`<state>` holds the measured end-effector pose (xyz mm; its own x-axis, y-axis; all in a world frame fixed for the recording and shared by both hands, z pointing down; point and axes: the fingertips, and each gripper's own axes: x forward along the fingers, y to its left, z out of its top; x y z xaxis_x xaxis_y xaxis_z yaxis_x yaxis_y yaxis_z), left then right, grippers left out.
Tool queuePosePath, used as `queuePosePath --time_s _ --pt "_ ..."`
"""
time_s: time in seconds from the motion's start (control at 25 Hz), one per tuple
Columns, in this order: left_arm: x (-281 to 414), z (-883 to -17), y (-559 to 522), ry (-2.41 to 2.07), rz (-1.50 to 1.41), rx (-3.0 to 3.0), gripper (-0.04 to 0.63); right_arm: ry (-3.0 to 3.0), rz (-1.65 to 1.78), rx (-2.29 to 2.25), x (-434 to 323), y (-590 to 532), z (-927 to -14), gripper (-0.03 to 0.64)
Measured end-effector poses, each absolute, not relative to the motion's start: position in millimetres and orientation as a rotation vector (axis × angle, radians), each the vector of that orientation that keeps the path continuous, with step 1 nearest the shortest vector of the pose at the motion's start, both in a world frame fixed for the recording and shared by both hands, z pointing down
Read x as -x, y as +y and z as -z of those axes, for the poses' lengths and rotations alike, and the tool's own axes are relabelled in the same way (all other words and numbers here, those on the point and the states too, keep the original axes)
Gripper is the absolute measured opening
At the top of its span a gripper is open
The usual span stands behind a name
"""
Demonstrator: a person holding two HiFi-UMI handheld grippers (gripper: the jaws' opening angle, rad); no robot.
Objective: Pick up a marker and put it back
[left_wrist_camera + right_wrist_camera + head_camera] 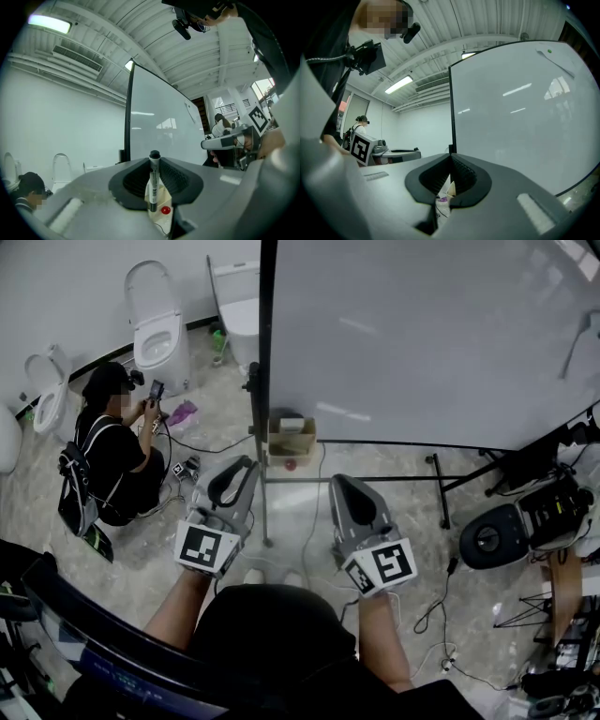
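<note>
left gripper | clamps marker (upright) | right gripper closed, empty

Test lab hall; loose toilets; standing whiteboard; cables across the floor

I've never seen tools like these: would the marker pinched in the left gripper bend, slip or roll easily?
The marker looks like a stiff, light plastic tube, so it probably won't bend. It stands upright between the left gripper's ribbed pads, which likely keep its smooth barrel from slipping. Being round, it would probably roll if laid flat.
</note>
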<state>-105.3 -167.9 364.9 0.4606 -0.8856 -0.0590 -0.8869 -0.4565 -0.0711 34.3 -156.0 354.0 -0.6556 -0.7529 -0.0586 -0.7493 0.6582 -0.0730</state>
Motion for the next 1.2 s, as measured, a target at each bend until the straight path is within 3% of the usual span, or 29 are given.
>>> queuePosePath --time_s 1.2 --pt "32 -415 -240 1.295 0.111 2.731 0.072 2.681 0.097 1.537 -86 -156 -366 0.009"
